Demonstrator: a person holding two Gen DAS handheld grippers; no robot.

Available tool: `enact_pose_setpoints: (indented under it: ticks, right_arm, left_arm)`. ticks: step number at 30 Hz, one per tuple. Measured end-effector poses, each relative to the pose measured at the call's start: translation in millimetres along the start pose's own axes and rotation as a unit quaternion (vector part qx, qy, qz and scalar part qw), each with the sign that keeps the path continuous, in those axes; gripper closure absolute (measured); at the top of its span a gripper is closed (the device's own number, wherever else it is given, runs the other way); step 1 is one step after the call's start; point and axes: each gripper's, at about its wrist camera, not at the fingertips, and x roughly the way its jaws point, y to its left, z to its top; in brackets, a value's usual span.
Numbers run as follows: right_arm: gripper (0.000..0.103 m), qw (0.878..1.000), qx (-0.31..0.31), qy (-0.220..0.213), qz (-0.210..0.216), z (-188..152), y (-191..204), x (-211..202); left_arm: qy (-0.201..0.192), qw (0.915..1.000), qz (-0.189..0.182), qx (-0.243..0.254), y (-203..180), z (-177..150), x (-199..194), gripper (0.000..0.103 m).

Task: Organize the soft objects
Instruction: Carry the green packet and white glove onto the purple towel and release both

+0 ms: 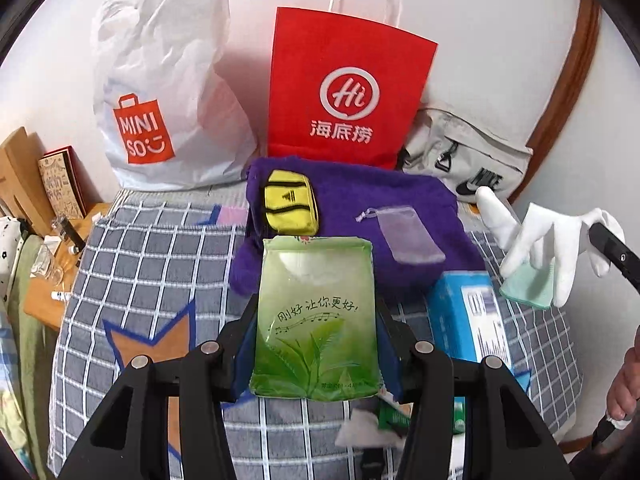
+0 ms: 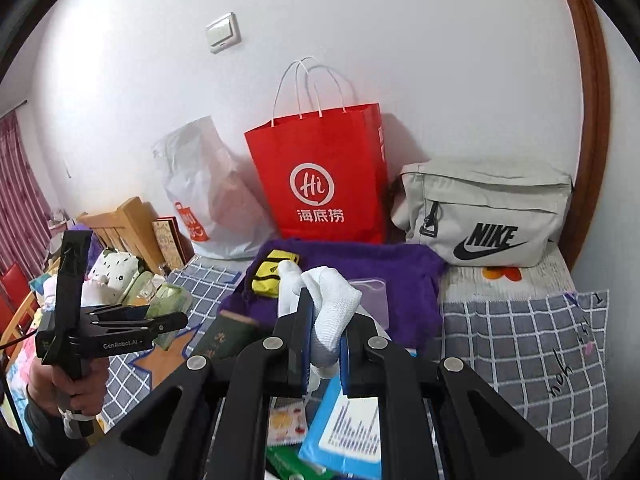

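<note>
In the left wrist view my left gripper (image 1: 317, 308) is shut on a green tissue pack (image 1: 316, 320), held upright above the checked bedding (image 1: 152, 264). My right gripper (image 2: 326, 320) is shut on a white glove (image 2: 336, 304). That glove (image 1: 540, 240) hangs at the right of the left wrist view with a pale green piece (image 1: 528, 284) against it. Behind both lies a purple towel (image 1: 360, 208) bearing a yellow pouch (image 1: 290, 208) and a clear lilac drawstring pouch (image 1: 404, 236).
Against the wall stand a white Miniso bag (image 1: 160, 80), a red paper bag (image 1: 344, 92) and a grey Nike bag (image 2: 484, 212). A blue box (image 1: 464, 316) and small packets lie on the bedding under the grippers. A wooden bedside table with clutter is at the left.
</note>
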Motion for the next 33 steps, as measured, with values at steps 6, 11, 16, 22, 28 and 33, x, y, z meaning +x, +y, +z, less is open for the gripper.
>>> enact_pose_setpoints:
  ticks: [6, 11, 16, 22, 28, 33]
  right_arm:
    - [0.092, 1.0, 0.015, 0.007, 0.001, 19.6, -14.6, 35.1]
    - [0.092, 1.0, 0.02, 0.013, -0.001, 36.6, -25.9, 66.9]
    - [0.092, 0.999, 0.028, 0.024, 0.004, 50.8, -36.3, 100.0]
    - [0.092, 0.998, 0.024, 0.053, 0.01, 54.1, -41.9, 141.2]
    - [0.092, 0.994, 0.039, 0.097, 0.014, 46.6, -56.3, 179.2]
    - [0.091, 0.99, 0.057, 0.127, 0.026, 35.9, -68.4, 207.3]
  left_arm:
    - [0.013, 0.9999, 0.004, -0.006, 2.4, 23.1, 30.2, 0.054]
    - [0.023, 0.9997, 0.001, -0.011, 7.0, 39.8, 55.2, 0.054]
    - [0.029, 0.9995, -0.007, -0.012, 8.7, 53.9, 79.6, 0.054]
    - [0.042, 0.999, -0.012, -0.008, 4.8, 63.8, 110.2, 0.054]
    - [0.056, 0.9982, -0.017, -0.014, 10.5, 64.7, 138.1, 0.054]
    - [0.067, 0.9975, -0.016, -0.014, 16.7, 63.7, 154.2, 0.054]
